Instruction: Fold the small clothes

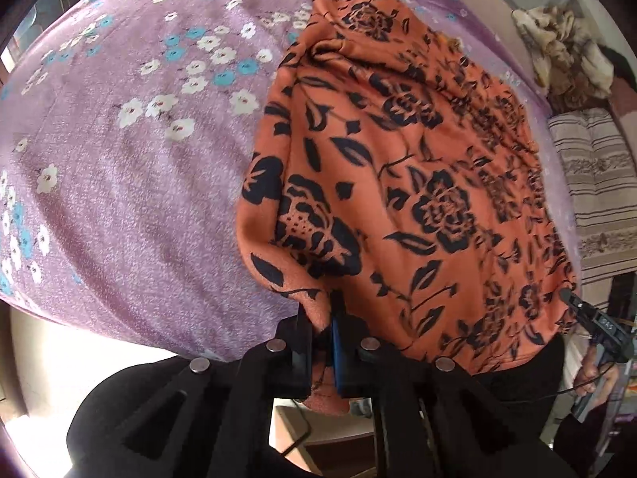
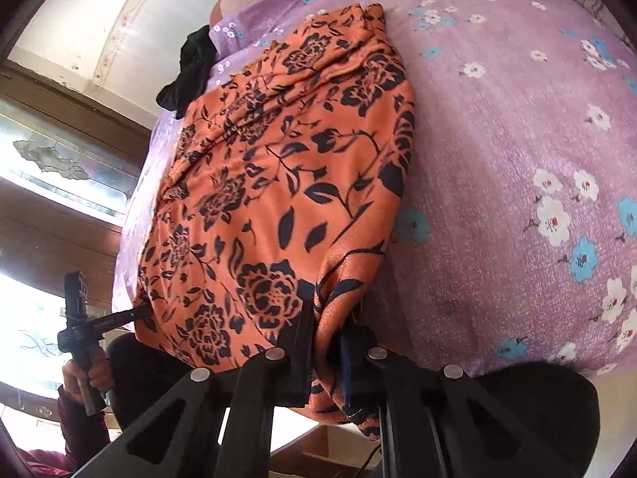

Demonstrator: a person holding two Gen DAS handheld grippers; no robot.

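Observation:
An orange cloth with a black flower print [image 1: 414,183] lies lengthwise on a purple flowered bedspread [image 1: 131,175]. My left gripper [image 1: 324,318] is shut on the cloth's near left corner at the bed's front edge. My right gripper [image 2: 330,318] is shut on the near right corner of the same cloth [image 2: 278,183]. Each gripper shows in the other's view: the right one [image 1: 569,298] pinches the cloth's edge, and the left one [image 2: 139,312] does the same. The near hem is stretched between them.
The bedspread [image 2: 517,151] covers the bed. A dark garment [image 2: 191,71] lies at the far edge of the bed. A crumpled beige and brown cloth [image 1: 565,51] and a striped folded textile [image 1: 597,187] lie to the right. A glass-fronted wooden cabinet [image 2: 59,167] stands at left.

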